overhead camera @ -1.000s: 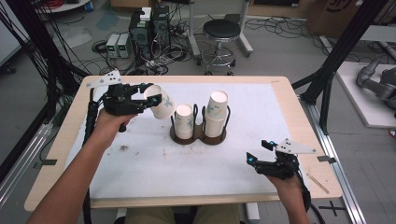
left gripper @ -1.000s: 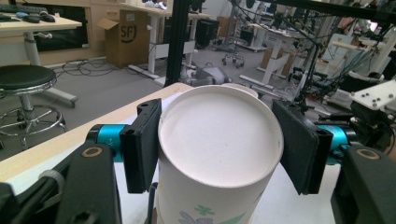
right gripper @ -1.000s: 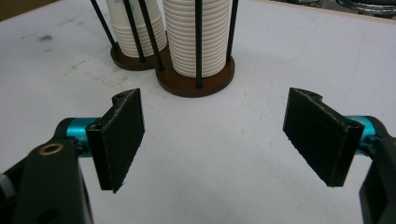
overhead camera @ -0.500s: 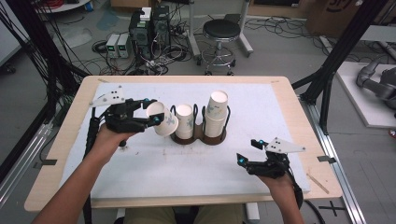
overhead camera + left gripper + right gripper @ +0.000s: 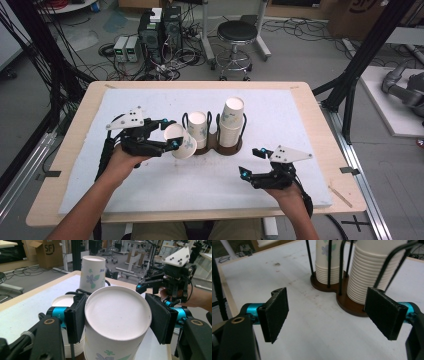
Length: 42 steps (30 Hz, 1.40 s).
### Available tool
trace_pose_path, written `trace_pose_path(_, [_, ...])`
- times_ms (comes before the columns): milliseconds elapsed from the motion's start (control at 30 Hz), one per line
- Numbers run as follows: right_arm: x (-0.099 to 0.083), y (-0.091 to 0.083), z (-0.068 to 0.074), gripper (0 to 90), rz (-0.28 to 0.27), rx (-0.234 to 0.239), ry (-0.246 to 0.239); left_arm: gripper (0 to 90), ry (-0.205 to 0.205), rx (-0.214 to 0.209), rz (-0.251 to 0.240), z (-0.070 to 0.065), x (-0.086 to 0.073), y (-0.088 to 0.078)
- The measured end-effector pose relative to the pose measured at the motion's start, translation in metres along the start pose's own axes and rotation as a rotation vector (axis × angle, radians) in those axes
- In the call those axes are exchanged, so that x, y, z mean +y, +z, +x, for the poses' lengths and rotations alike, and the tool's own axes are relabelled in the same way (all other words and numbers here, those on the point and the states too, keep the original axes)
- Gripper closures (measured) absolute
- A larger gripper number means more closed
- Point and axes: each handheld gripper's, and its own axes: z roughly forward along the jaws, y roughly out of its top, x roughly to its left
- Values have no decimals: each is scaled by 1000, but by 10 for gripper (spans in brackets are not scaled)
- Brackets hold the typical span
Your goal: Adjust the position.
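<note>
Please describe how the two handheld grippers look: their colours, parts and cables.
Both the left gripper and the right gripper have black bodies, blue-lit tips and a grey three-cornered plate dotted with dark spots. Up close, flat black pads sit on turquoise metal pieces. A black cable trails from each. The forearms are bare.

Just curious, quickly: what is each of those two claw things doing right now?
Left gripper: closed on a paper cup.
Right gripper: jaws open, nothing between them.
</note>
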Motion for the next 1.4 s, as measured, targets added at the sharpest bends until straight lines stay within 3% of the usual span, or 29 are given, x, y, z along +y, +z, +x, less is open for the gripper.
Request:
trace_pose_path(500, [22, 33, 14, 201, -14, 145, -78, 367, 19, -67, 52, -16, -10, 23])
trace_pose_path(833, [34, 59, 26, 202, 10, 261, -125, 368, 24, -106, 70, -24, -14, 33])
trace_pose_path(1233, [37, 78, 37, 202, 20, 322, -163, 368, 26, -144, 72, -33, -17, 42])
trace_pose_path(1400, [37, 81, 37, 231, 17, 352, -156, 368, 28, -156, 66, -35, -17, 44])
